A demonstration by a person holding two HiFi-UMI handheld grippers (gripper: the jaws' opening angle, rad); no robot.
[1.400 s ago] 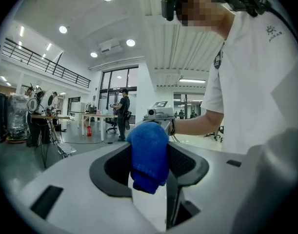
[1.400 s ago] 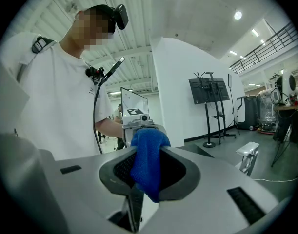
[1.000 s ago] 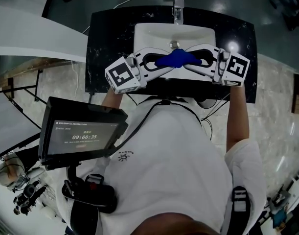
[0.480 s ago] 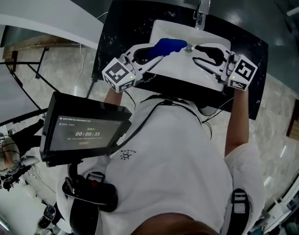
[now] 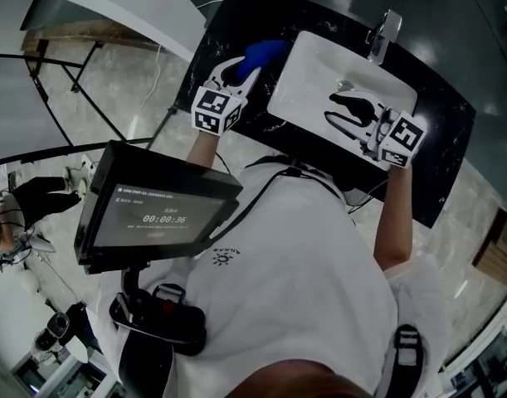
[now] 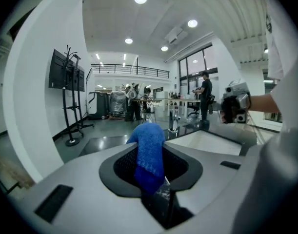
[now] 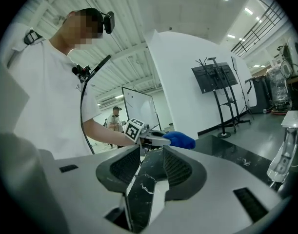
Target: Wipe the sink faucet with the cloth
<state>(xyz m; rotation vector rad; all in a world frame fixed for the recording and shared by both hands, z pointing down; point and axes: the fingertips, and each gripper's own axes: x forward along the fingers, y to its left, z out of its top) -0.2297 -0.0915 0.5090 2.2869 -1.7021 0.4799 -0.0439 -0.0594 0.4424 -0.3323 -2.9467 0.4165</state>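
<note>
The blue cloth (image 5: 262,53) hangs folded from my left gripper (image 5: 246,66), which is shut on it over the black counter (image 5: 210,56), left of the white sink (image 5: 313,80). In the left gripper view the cloth (image 6: 149,155) fills the gap between the jaws. My right gripper (image 5: 335,109) hovers over the basin; its jaws have just been opening and hold nothing (image 7: 149,165). The chrome faucet (image 5: 384,30) stands at the sink's far rim, apart from both grippers, and shows at the right edge of the right gripper view (image 7: 285,140).
A screen on a chest mount (image 5: 153,214) juts out in front of the person on the left. The counter drops off to a marbled floor (image 5: 112,73) on the left. A wheeled screen stand (image 6: 68,101) and people stand far off in the hall.
Both grippers met at the cloth over the basin a second ago. The left one has carried it away to the left over the counter; the right one let go and stayed over the basin.
</note>
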